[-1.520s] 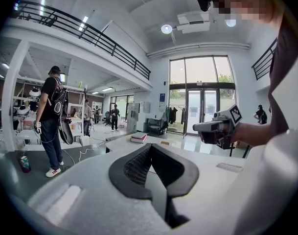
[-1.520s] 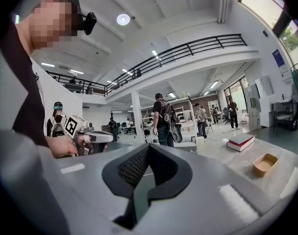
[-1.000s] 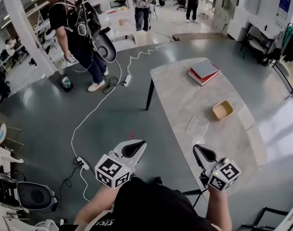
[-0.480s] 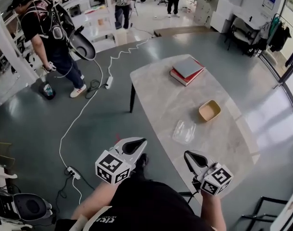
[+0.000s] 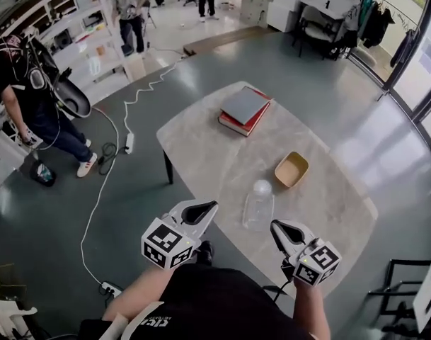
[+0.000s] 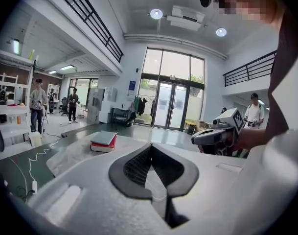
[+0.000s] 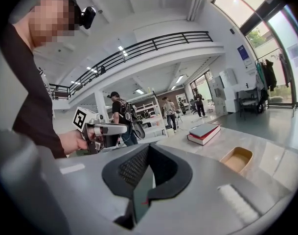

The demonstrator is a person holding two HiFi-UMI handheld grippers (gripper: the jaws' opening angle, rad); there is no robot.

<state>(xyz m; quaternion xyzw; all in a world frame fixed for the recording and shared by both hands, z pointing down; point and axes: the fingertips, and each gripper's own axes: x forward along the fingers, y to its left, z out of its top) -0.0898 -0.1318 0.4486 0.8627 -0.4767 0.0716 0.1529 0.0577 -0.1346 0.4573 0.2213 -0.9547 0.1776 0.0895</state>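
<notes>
A marble table (image 5: 208,154) stands ahead of me. On it are a stack of books (image 5: 243,110), grey over red, a tan tray (image 5: 291,169) and a clear plastic bottle (image 5: 258,205) near the front edge. My left gripper (image 5: 201,210) hovers over the table's near left edge, shut and holding nothing. My right gripper (image 5: 280,229) is held just right of the bottle, also shut and holding nothing. In the left gripper view the shut gripper (image 6: 151,146) points past the books (image 6: 103,140). The right gripper view shows its gripper (image 7: 148,147) with the books (image 7: 203,132) and tray (image 7: 237,159) beyond.
A white cable (image 5: 105,183) runs across the grey floor to a power strip (image 5: 110,287). A person with a backpack rig (image 5: 31,83) stands at left by shelves. A black chair frame (image 5: 406,289) is at lower right. Glass doors (image 6: 171,99) lie beyond the table.
The view has swung toward the table, which now lies in the middle and closer. The bottle sits nearer the two grippers. Both grippers stay shut and level.
</notes>
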